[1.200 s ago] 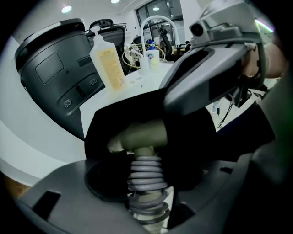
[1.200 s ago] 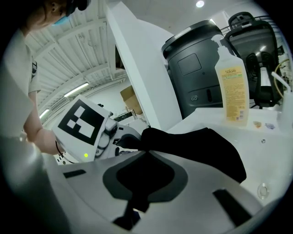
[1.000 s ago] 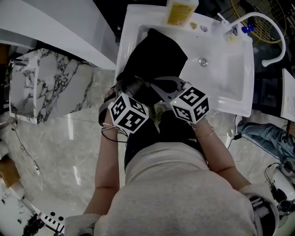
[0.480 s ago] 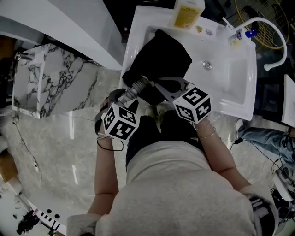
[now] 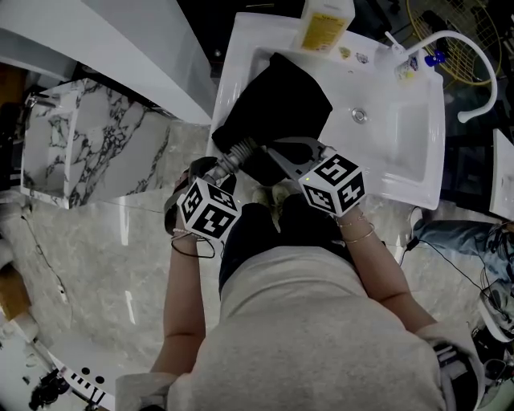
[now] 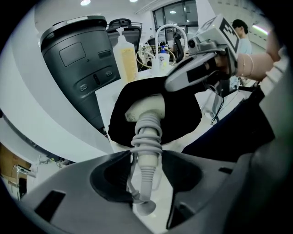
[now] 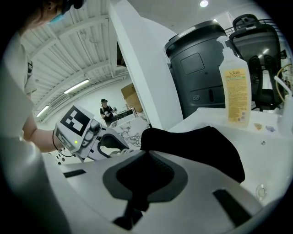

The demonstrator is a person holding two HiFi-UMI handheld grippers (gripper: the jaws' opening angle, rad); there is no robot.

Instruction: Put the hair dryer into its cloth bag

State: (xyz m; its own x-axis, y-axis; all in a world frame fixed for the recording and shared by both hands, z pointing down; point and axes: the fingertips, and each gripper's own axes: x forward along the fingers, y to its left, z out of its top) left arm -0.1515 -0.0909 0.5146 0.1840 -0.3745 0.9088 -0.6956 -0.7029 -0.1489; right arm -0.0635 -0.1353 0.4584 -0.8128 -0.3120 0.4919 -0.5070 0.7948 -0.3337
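At the near rim of the sink [image 5: 401, 120]: the hair dryer [image 6: 145, 109] lay head-first in the open mouth of the cloth bag [image 5: 277, 96], its pale body inside the black fabric and its handle [image 5: 238, 151] sticking out past the rim toward the person.
Handle: wound with the dryer's own grey cord [image 6: 147, 139], it ran between the jaws of the left gripper [image 6: 146, 154].
Left gripper: its jaws stood wide and had just been closing, their tips pressed on the coiled cord from both sides; it pointed steeply down toward the bag's mouth.
Right gripper [image 7: 146, 153]: its jaws were pressed together on the upper edge of the bag's mouth, holding that edge raised above the dryer.
Cloth bag: black, it lay across the left part of the sink, its closed end toward the back.
Bottle [image 5: 323, 22]: yellow and pump-topped, it stood upright on the sink's back edge, just beyond the bag.
Faucet [image 5: 474, 56]: white and curved, it rose at the sink's far right, well apart from both grippers.
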